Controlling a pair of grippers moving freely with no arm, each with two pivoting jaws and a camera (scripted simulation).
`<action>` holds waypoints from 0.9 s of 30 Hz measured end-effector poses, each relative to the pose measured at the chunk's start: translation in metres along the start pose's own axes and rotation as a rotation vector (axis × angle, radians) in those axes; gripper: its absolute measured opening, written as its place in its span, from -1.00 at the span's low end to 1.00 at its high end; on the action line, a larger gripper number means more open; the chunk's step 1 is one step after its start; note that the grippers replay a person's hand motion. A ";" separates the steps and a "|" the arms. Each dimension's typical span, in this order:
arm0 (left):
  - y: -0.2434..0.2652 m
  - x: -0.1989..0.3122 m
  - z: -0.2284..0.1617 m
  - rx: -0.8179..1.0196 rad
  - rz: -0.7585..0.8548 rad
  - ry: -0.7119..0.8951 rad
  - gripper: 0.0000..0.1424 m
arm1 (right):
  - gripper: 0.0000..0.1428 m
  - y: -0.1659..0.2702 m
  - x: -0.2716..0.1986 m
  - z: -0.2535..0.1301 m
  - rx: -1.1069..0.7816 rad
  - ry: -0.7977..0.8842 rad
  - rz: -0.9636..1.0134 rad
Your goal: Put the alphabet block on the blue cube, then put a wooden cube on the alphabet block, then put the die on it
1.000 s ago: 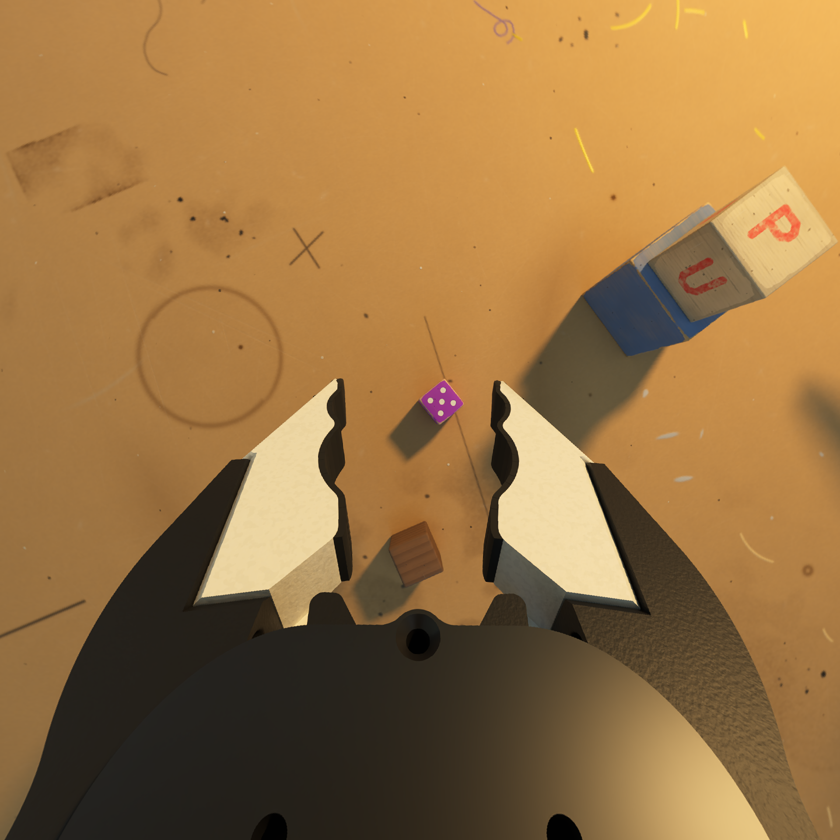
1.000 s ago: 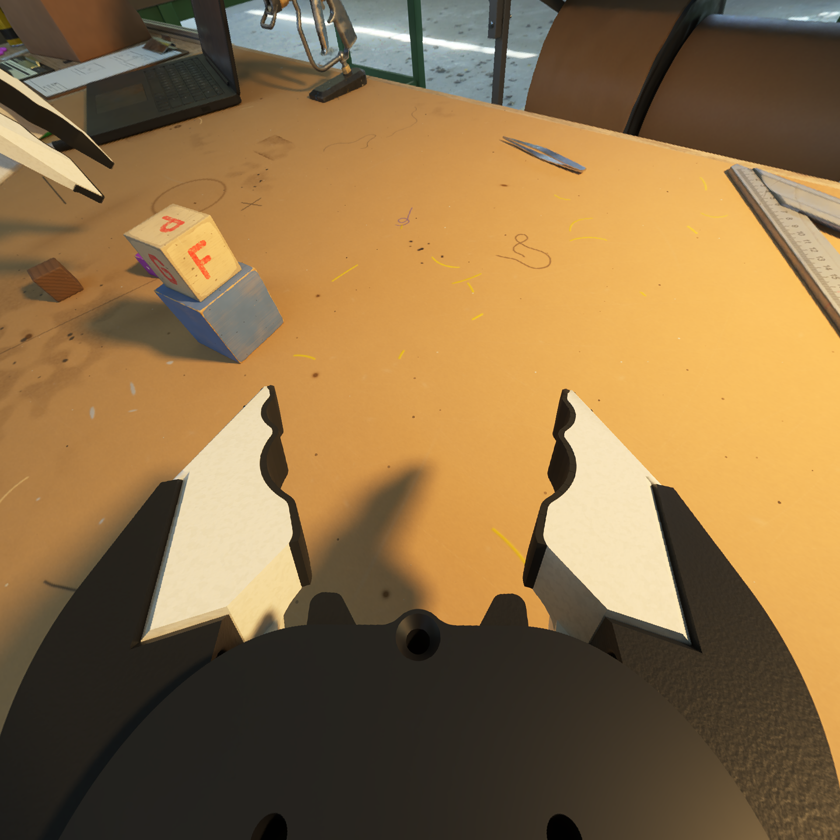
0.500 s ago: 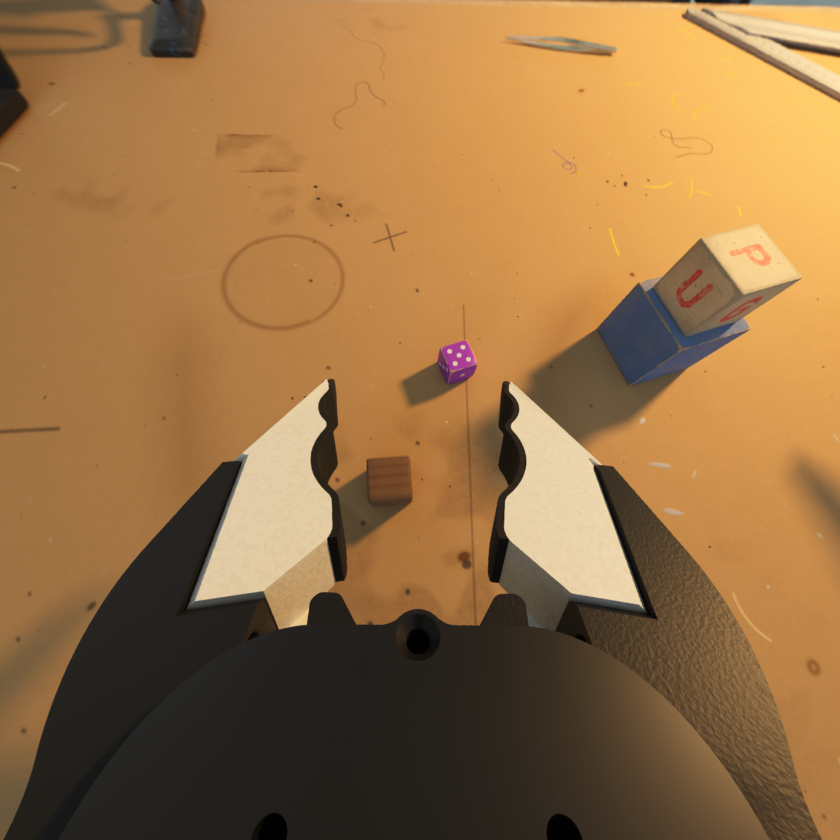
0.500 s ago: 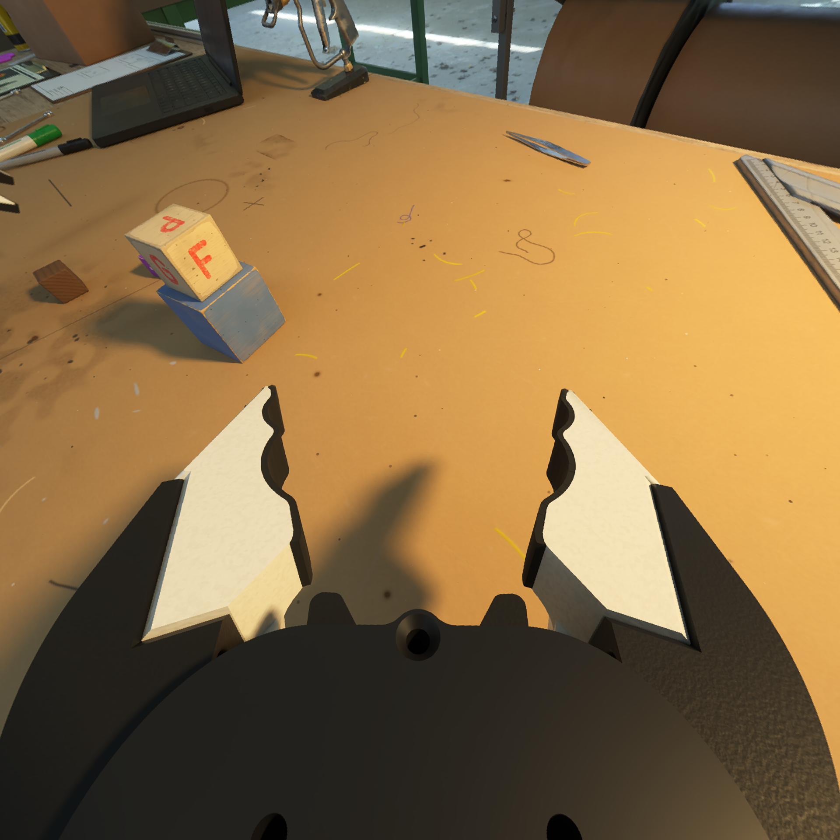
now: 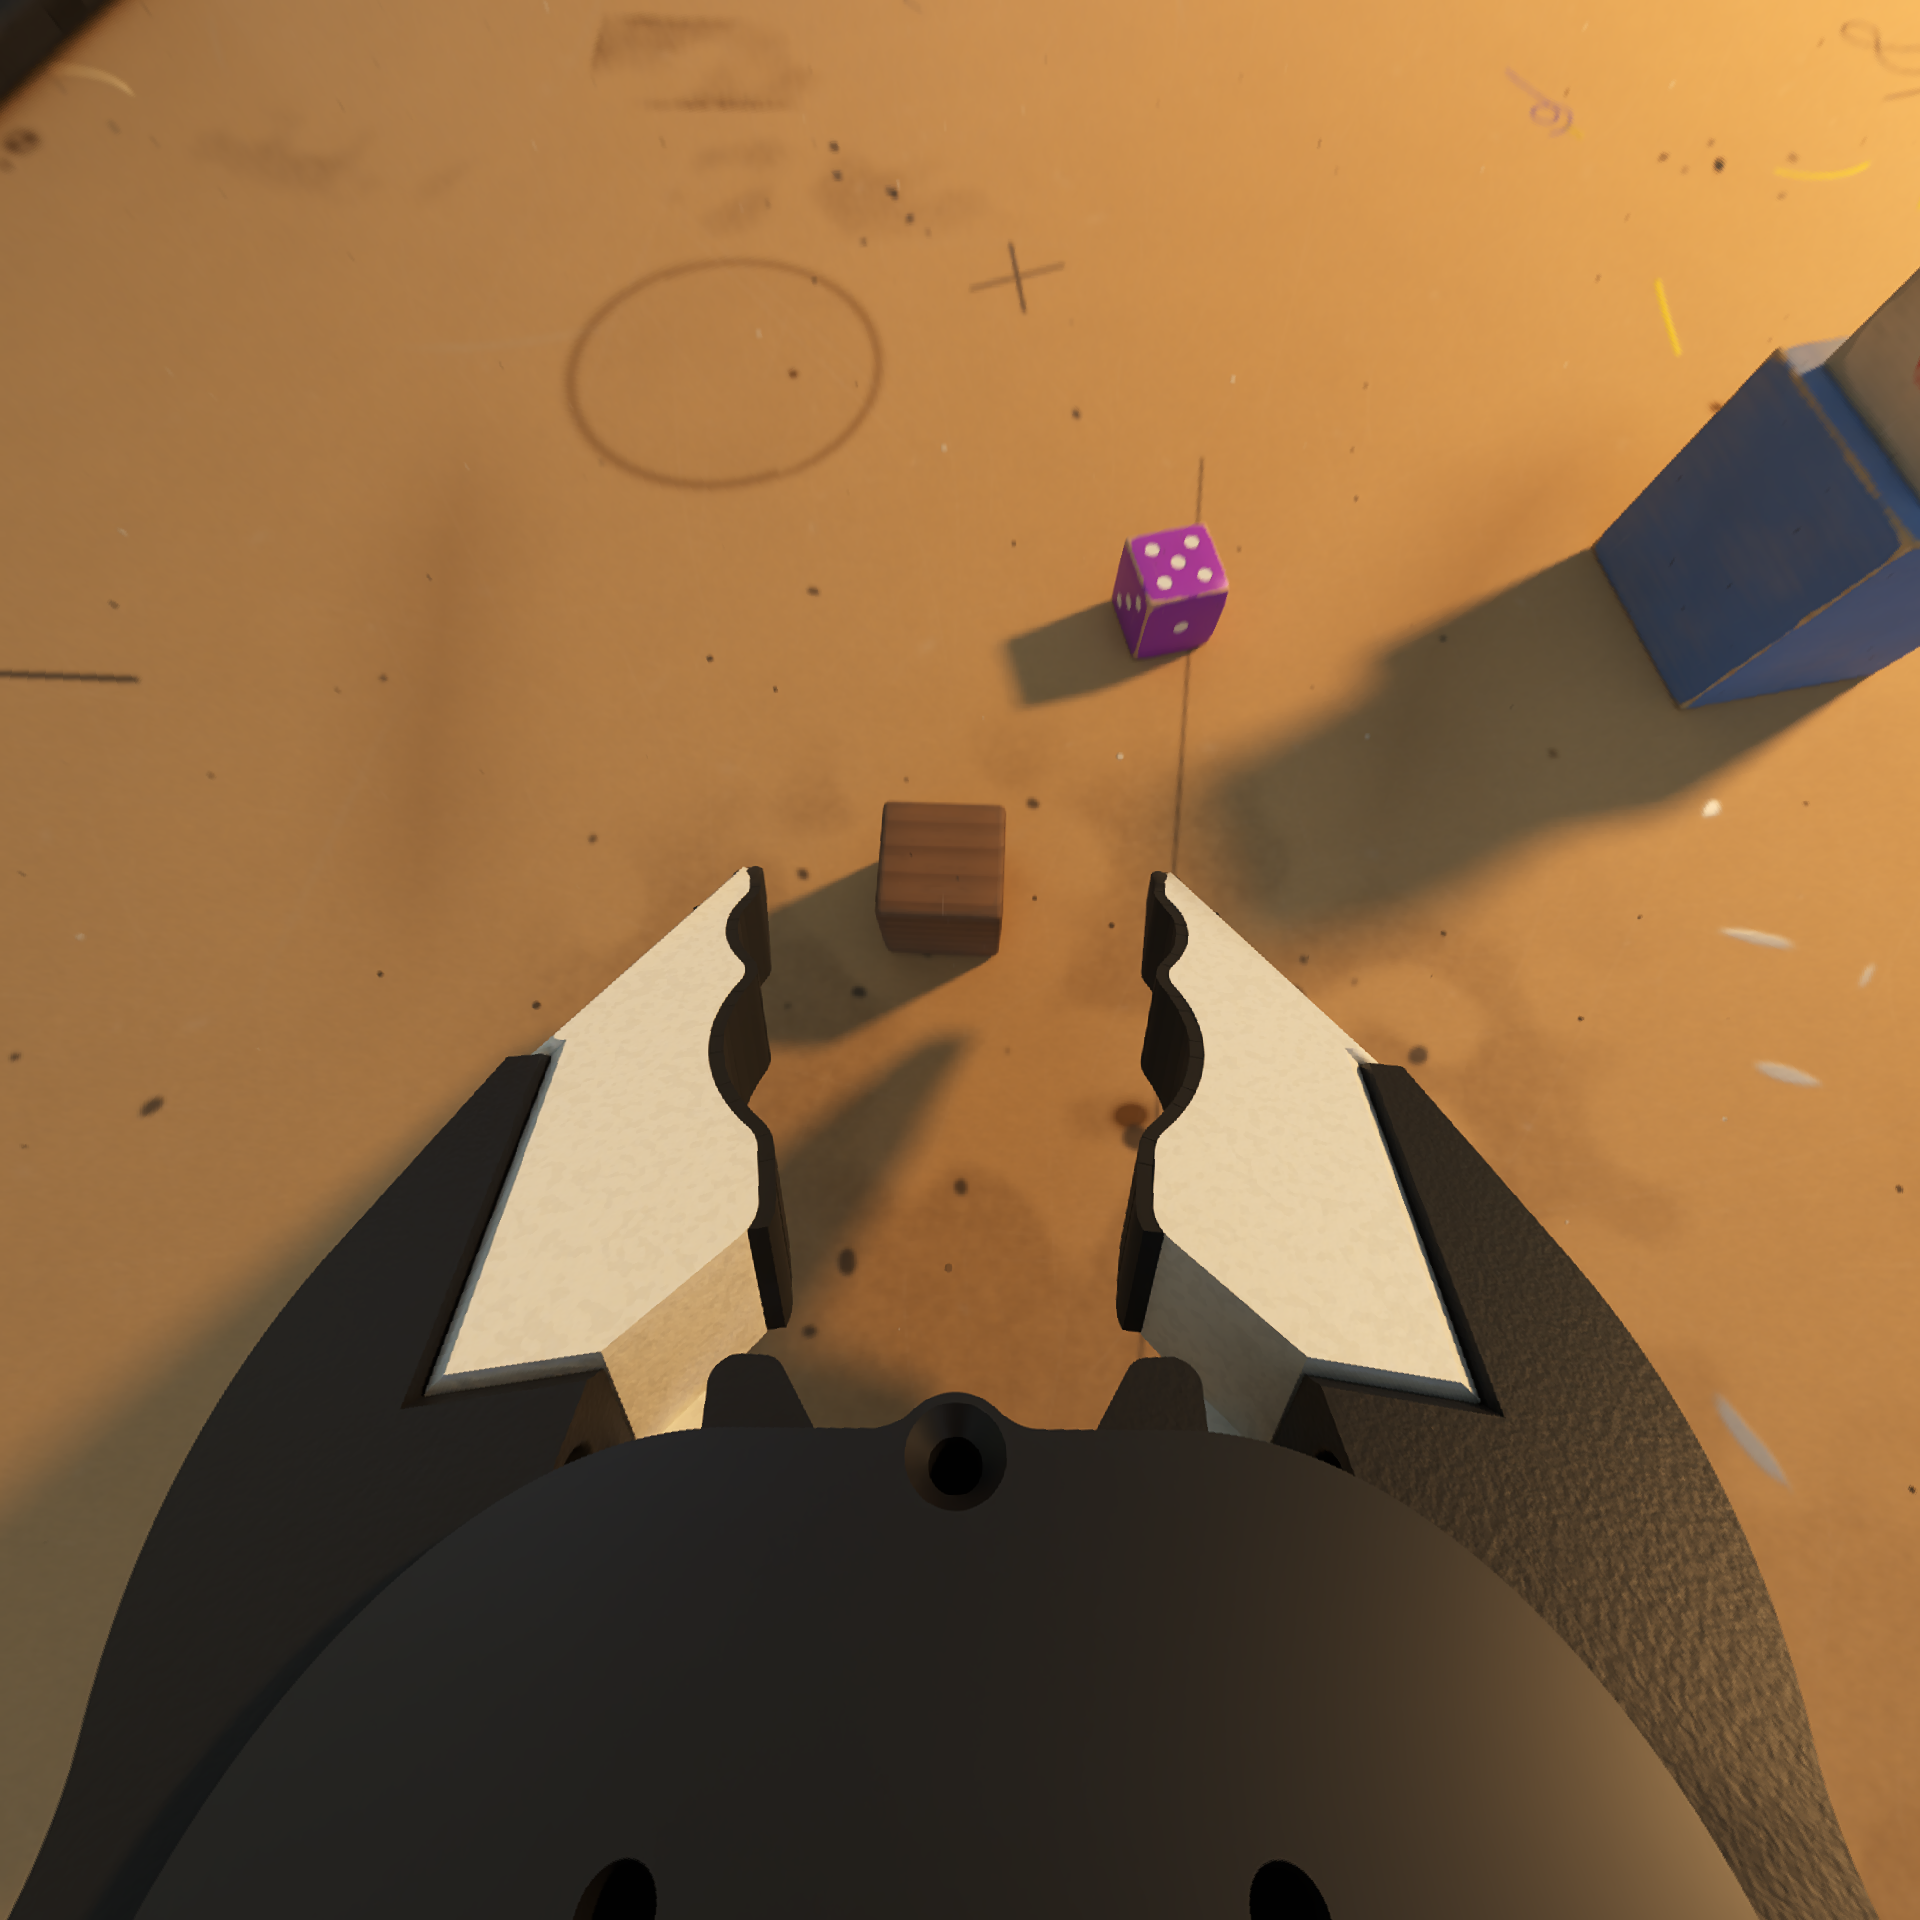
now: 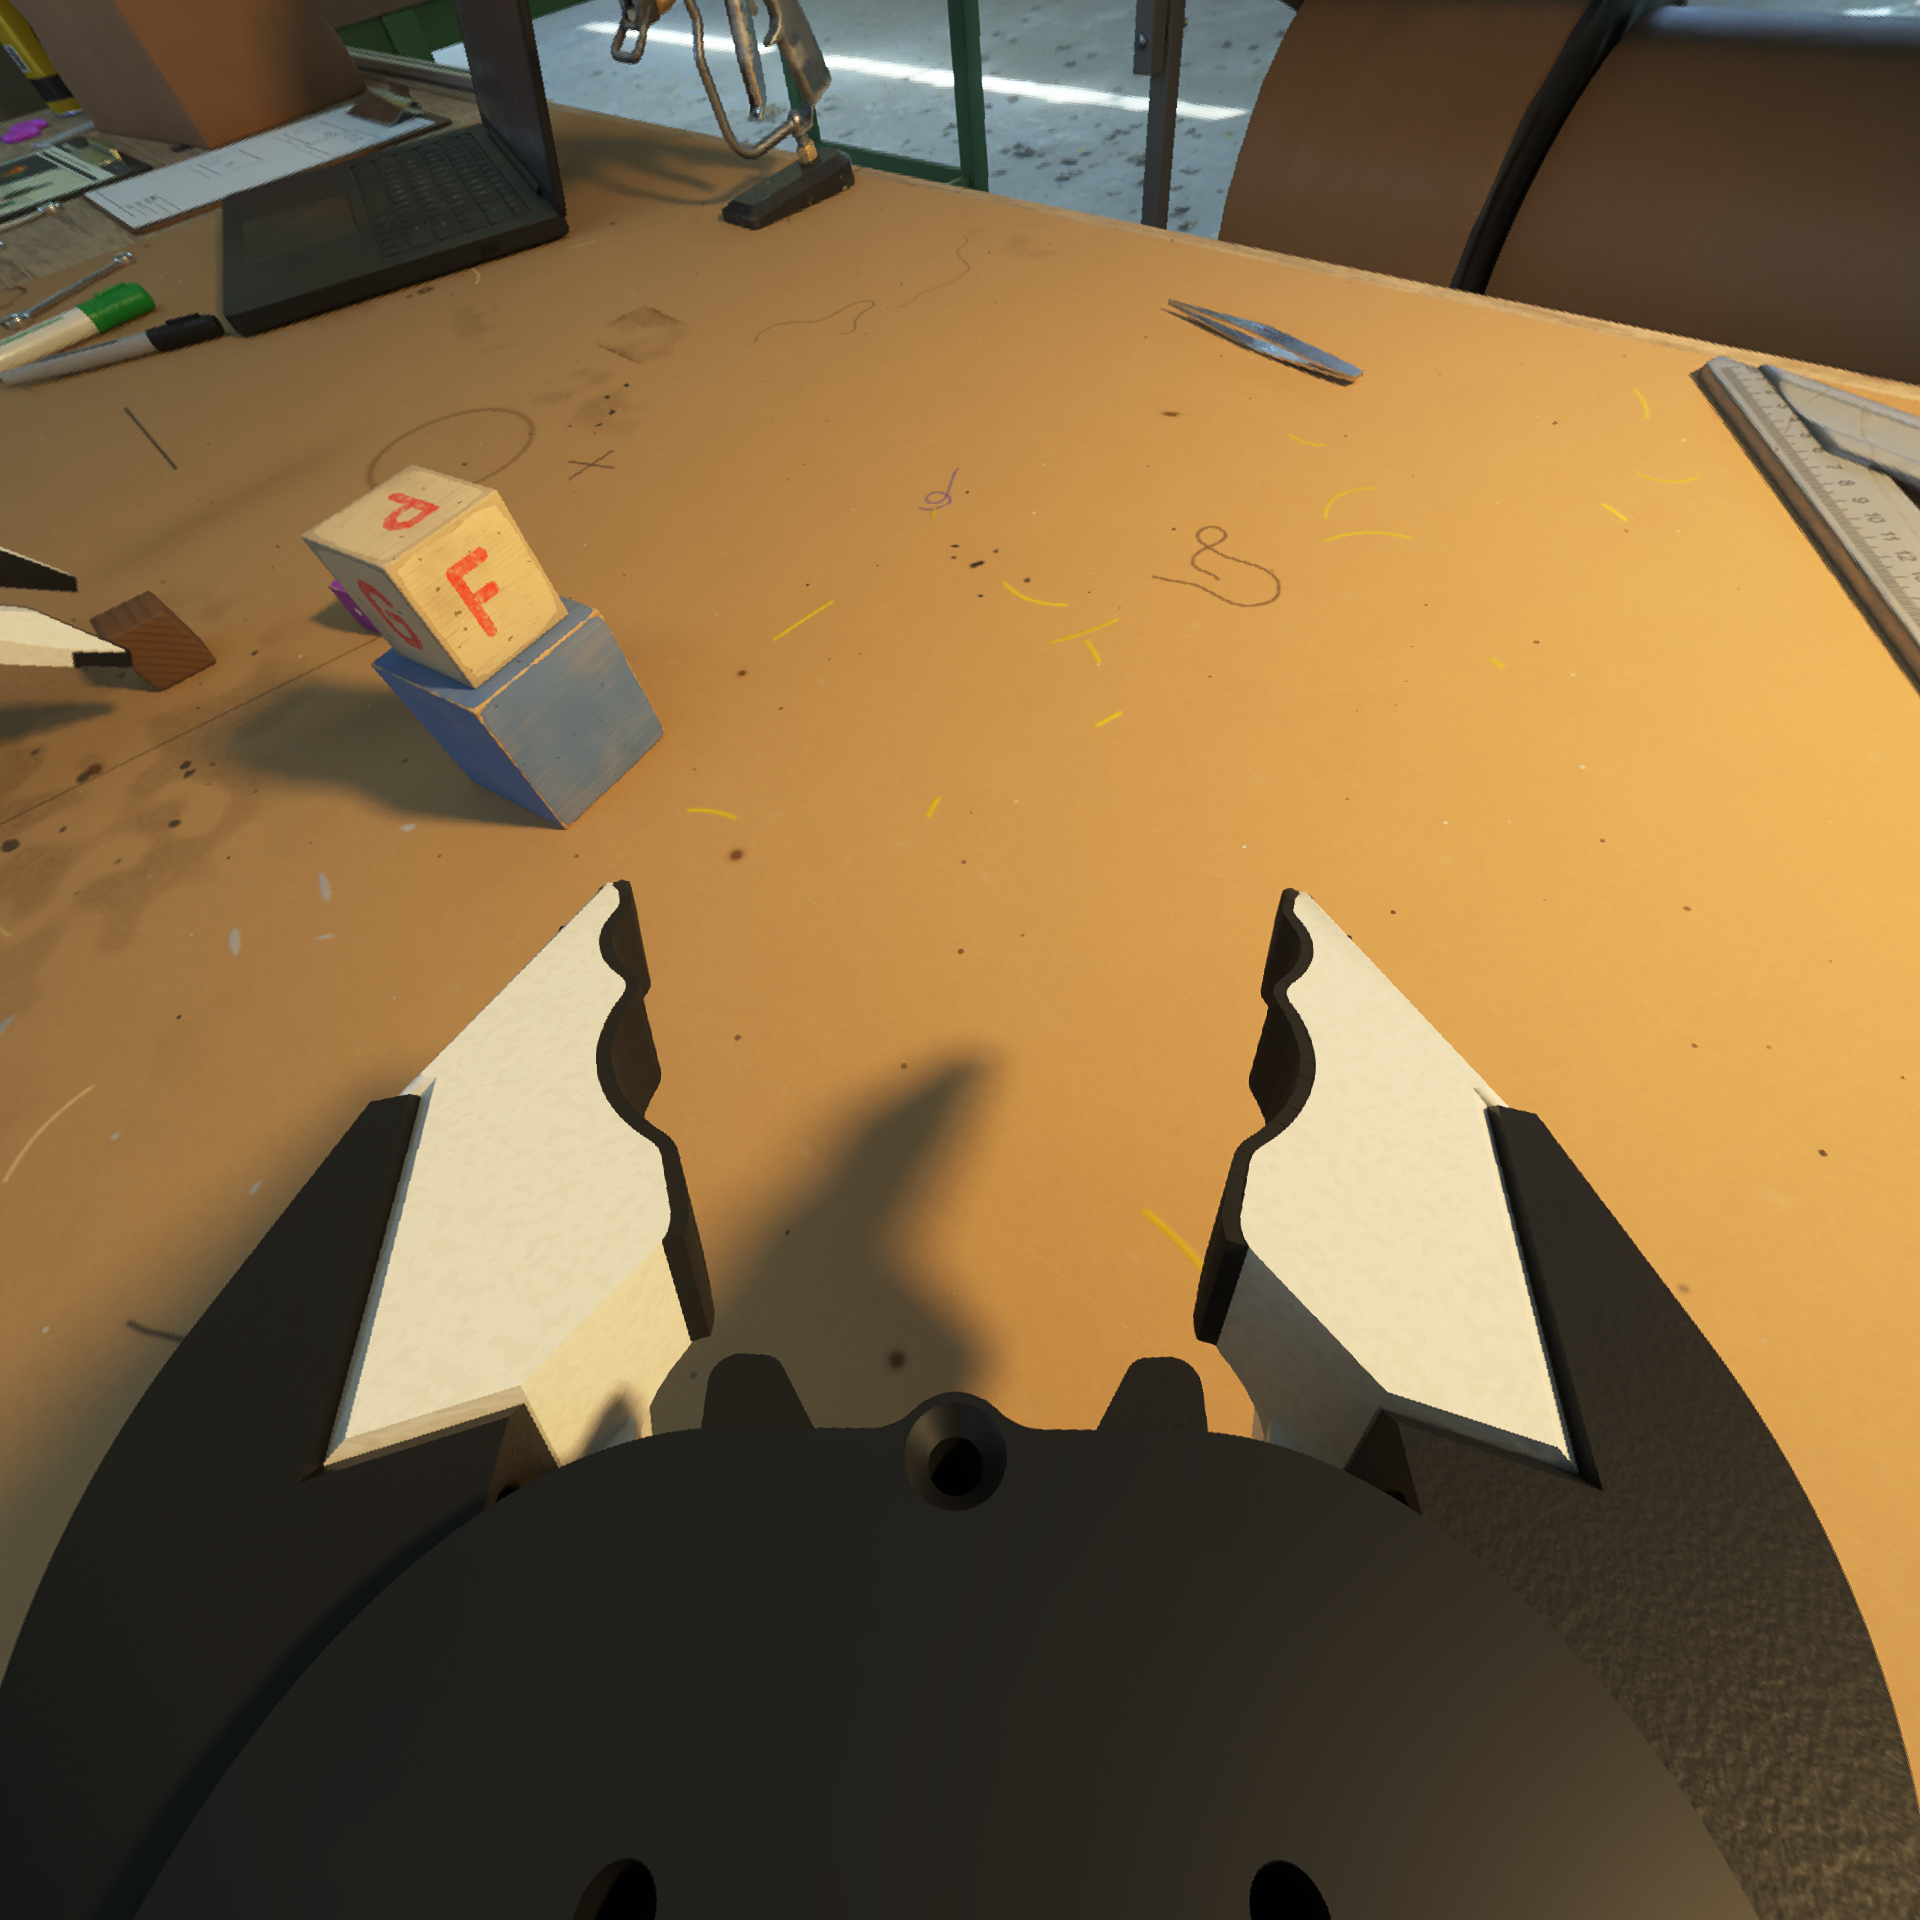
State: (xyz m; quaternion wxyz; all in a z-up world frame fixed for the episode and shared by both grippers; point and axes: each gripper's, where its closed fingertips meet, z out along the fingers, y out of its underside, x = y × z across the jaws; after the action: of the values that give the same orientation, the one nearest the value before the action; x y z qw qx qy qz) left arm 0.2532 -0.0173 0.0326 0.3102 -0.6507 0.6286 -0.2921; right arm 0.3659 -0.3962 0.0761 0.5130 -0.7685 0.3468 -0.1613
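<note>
A small brown wooden cube point(image 5: 941, 876) lies on the table just beyond my left gripper point(image 5: 954, 875), which is open and empty, its fingertips either side of the cube's near end. The purple die point(image 5: 1171, 590) lies farther on, to the right. The blue cube point(image 5: 1766, 551) stands at the right edge. In the right wrist view the alphabet block point(image 6: 442, 571) sits on the blue cube point(image 6: 540, 717), with the wooden cube point(image 6: 156, 639) at the far left beside the left gripper's fingertips point(image 6: 62, 644). My right gripper point(image 6: 954, 891) is open and empty over bare table.
A laptop point(image 6: 384, 208), markers point(image 6: 94, 327) and papers lie at the back left. A metal stand point(image 6: 769, 125), tweezers point(image 6: 1262, 338) and a ruler point(image 6: 1829, 488) lie at the back and right. The table's far edge runs behind them.
My left gripper has come lower and closer to the table, and the wooden cube now lies at its fingertips instead of between the fingers. Its fingertips have come back into the right wrist view. The right gripper has stayed still.
</note>
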 end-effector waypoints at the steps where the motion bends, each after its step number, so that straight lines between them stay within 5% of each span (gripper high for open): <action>1: 0.003 0.000 0.001 -0.015 -0.004 0.007 0.01 | 0.66 0.000 0.000 0.000 0.000 0.001 0.000; 13: 0.015 -0.002 0.012 -0.083 -0.019 0.039 -0.14 | 0.65 0.000 0.000 -0.001 0.001 -0.002 0.001; 19: 0.015 -0.003 0.013 -0.087 -0.004 0.066 -0.63 | 0.64 -0.001 0.000 -0.001 0.001 0.001 0.003; 27: -0.028 0.026 0.002 -0.037 0.165 0.141 -0.63 | 0.61 -0.004 0.001 -0.005 0.014 -0.001 0.009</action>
State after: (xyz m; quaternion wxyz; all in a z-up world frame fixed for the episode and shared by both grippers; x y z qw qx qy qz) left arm 0.2738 -0.0431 0.0530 0.2760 -0.5803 0.7055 -0.2988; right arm 0.3652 -0.3990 0.0816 0.5195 -0.7633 0.3489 -0.1608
